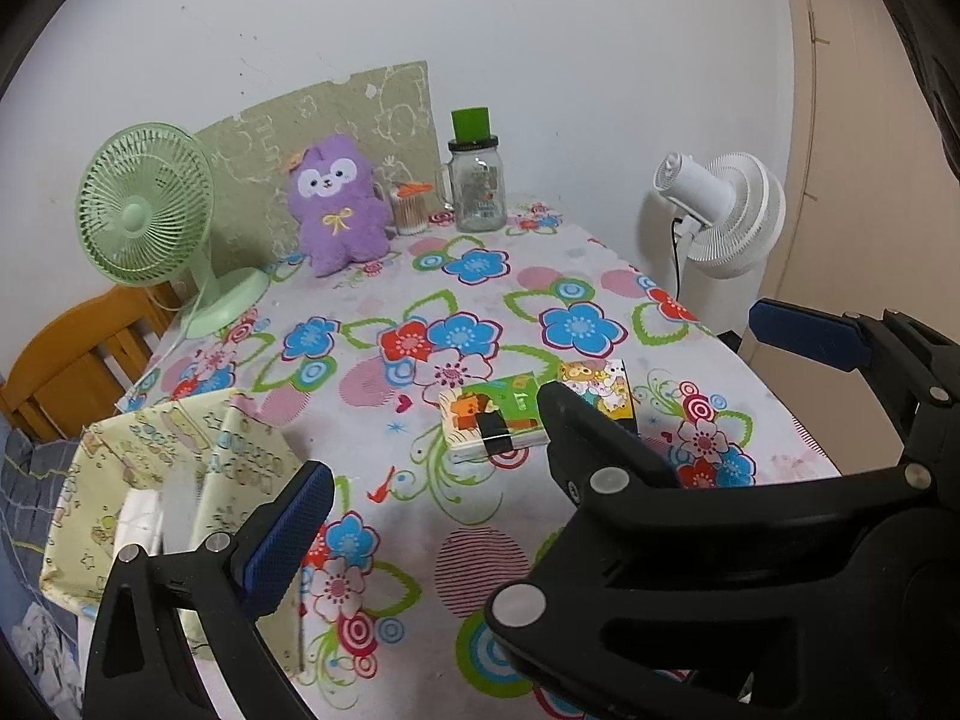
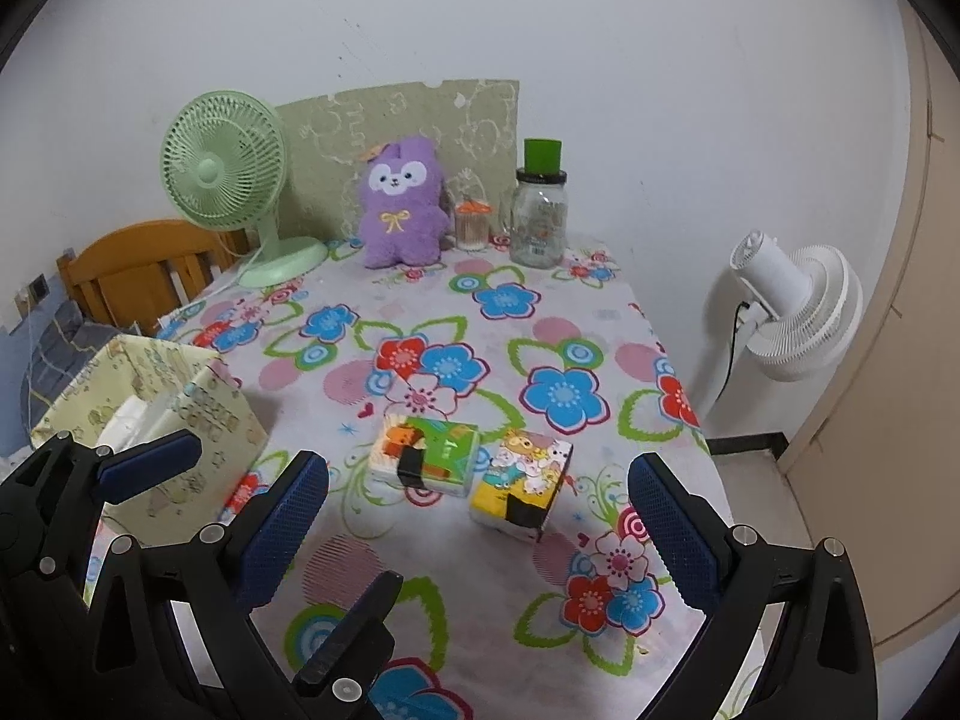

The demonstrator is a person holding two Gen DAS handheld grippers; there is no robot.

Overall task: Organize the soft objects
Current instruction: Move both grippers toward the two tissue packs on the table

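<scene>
White wall [image 2: 600, 30], floral-clothed table [image 2: 540, 324], perhaps a wooden chair [image 2: 138, 264].

green tissue pack [image 2: 427, 459] flat | yellow tissue pack [image 2: 521, 483] beside, possibly tilted | mid-table

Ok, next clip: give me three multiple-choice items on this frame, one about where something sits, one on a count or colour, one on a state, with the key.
1. Where does the purple plush sit?
A. at the far end of the table, between the green fan and the glass jar
B. inside the fabric bin
C. on the floor by the white fan

2. How many tissue packs lie on the tablecloth in front of the grippers?
A. one
B. two
C. four

3. What is the state of the right gripper?
A. shut on a pack
B. shut on nothing
C. open, holding nothing

Key: 1 A, it stands against the wall panel between fan and jar. 2 B, the green pack and the yellow pack lie side by side. 3 C, its blue pads stand wide apart with only tablecloth between them.
</scene>
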